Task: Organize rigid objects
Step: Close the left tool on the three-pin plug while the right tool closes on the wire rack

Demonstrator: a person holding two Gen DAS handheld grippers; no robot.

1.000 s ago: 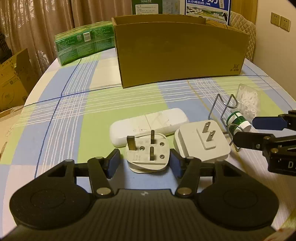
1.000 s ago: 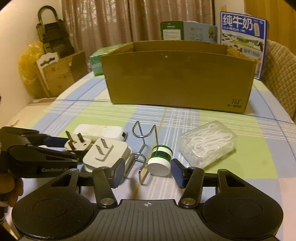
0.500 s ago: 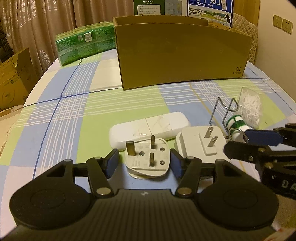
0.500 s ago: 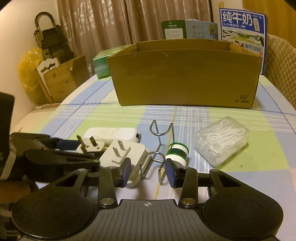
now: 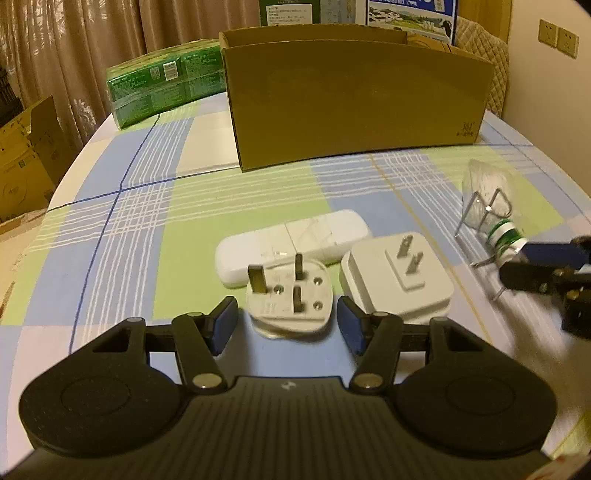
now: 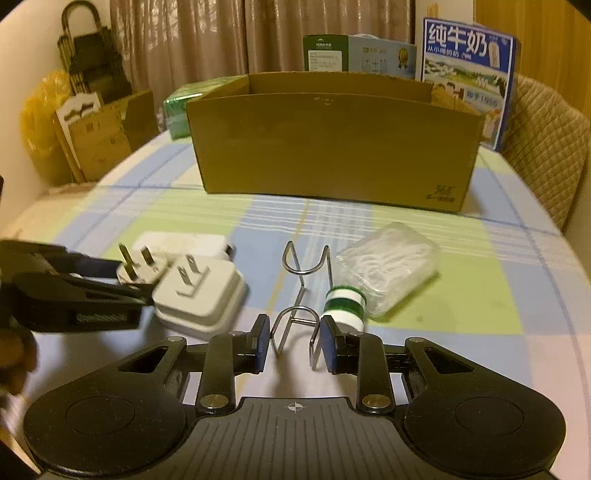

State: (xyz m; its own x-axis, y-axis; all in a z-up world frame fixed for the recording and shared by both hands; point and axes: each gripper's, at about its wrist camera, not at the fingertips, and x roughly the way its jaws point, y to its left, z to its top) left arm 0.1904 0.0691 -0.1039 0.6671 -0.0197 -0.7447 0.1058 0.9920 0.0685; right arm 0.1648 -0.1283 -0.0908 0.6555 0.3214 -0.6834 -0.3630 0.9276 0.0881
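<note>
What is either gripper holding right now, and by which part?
Nothing held yet. Left gripper is open around the three-pin plug; right gripper brackets the wire rack's near loop, contact unclear.

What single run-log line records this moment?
left gripper: open, straddling white three-pin plug | right gripper: open around bent wire rack

brown curtains (image 6: 207,40) behind; quilted chair (image 6: 543,147) right; wall sockets (image 5: 557,32); warm dim light

Smooth white plastic is seen on the three-pin plug (image 5: 288,295) (its pins dull metal); the wire rack (image 6: 301,291) is shiny bare metal; the box (image 6: 332,147) is matt brown cardboard; the tablecloth (image 5: 129,221) looks checked cloth.
</note>
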